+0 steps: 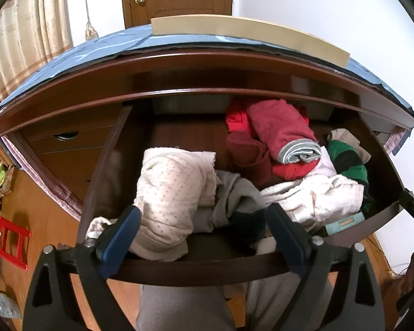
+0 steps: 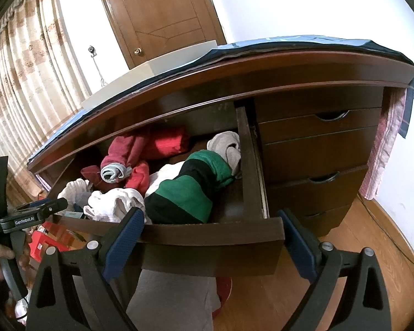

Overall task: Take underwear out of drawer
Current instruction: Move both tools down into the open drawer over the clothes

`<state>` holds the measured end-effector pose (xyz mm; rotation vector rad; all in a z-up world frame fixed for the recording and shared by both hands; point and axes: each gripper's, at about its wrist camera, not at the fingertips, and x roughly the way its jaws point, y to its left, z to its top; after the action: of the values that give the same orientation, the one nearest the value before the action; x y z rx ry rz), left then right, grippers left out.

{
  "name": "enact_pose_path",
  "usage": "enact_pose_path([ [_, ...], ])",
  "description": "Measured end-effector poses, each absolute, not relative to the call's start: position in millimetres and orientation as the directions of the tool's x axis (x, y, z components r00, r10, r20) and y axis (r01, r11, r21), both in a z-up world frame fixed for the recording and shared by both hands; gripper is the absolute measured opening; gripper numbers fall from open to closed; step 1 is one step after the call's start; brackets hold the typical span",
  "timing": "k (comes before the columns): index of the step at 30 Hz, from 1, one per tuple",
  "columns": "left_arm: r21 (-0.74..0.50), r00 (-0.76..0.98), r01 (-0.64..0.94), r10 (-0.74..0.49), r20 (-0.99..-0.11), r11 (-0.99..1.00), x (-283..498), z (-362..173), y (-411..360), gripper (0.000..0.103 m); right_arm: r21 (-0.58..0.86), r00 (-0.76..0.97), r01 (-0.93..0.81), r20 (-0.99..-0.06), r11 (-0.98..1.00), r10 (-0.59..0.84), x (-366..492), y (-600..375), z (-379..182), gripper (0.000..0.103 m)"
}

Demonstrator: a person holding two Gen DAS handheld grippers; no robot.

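- The dark wooden drawer (image 1: 207,267) stood pulled out, heaped with soft crumpled underwear (image 1: 168,193).
- The left gripper (image 1: 204,237) gaped wide over the near rim, holding nothing.
- The right gripper (image 2: 211,244) spread wide at the drawer's right front corner, empty.

Drawer (image 1: 207,269) floor hidden under heaped clothes (image 1: 312,198)
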<state>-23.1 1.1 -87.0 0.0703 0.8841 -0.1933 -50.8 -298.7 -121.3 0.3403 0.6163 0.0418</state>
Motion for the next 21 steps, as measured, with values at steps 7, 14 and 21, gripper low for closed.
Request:
enact_pose_path([
  [7, -0.076, 0.579, 0.237, -0.204, -0.789, 0.968, -18, -86, 7, 0.094, 0.317, 0.808, 0.08, -0.576, 0.945, 0.125, -51, -298, -119, 0.097],
  [14, -0.087, 0.591, 0.255, -0.226, -0.774, 0.963, -23, -71, 26, 0.098, 0.289, 0.871, 0.052, -0.482, 0.956, 0.098, -71, -286, -78, 0.097],
  [21, -0.054, 0.634, 0.248, -0.205, -0.746, 0.967, -17, -53, 48, 0.102, 0.37, 0.836, -0.04, -0.497, 0.928, 0.235, -36, -253, -62, 0.097],
])
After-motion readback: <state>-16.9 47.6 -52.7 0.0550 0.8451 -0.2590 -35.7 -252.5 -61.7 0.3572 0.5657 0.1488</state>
